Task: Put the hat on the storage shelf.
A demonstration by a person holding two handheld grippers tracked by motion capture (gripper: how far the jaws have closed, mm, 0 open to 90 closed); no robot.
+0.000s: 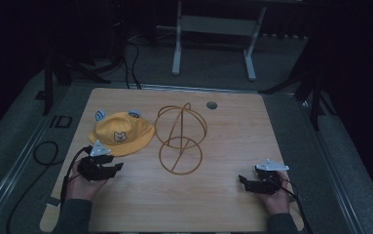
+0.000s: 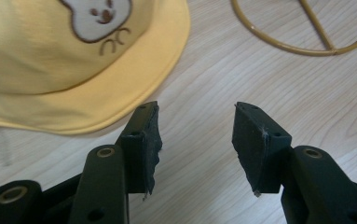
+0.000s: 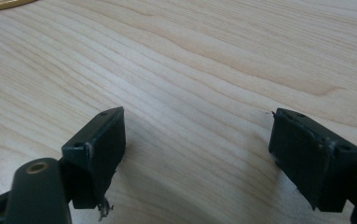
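The left gripper (image 1: pixel 117 167) rests low over the wooden table (image 1: pixel 223 204) near its front left, held in the person's left hand (image 1: pixel 79 187), jaws wide apart with nothing between them. In the left gripper view the gripper (image 2: pixel 197 135) shows bare wood grain between its two black pads (image 2: pixel 150 147), and the left pad sits just beside the brim of the yellow hat (image 2: pixel 50 60) without touching it, as far as can be told.

The right gripper (image 1: pixel 242 181) lies near the front right of the table in the right hand (image 1: pixel 277 200), jaws also spread wide and empty, pointing left toward the middle of the table. In the right gripper view the gripper (image 3: pixel 197 140) has only table (image 3: pixel 190 56) between its pads (image 3: pixel 106 144).

The yellow hat (image 1: pixel 121 134) sits on its brim, crown up, at the left middle of the table, just beyond the left gripper. Its bear face patch (image 1: pixel 120 137) faces the person, and two small blue-edged ears stand at the far side of the crown. The left gripper view shows the stitched bear face (image 2: pixel 99 18) closely, which the high view gives only as a small mark.

Just right of the hat stands a gold wire hat stand (image 1: pixel 180 139): a flat ring base on the table with a slanted rod rising to a globe of hoops. The near ring of the base (image 2: pixel 302 28) appears at the top of the left gripper view, and a sliver of it (image 3: pixel 1 4) at the top left of the right gripper view. A small round grommet (image 1: pixel 212 105) sits in the table's far edge.
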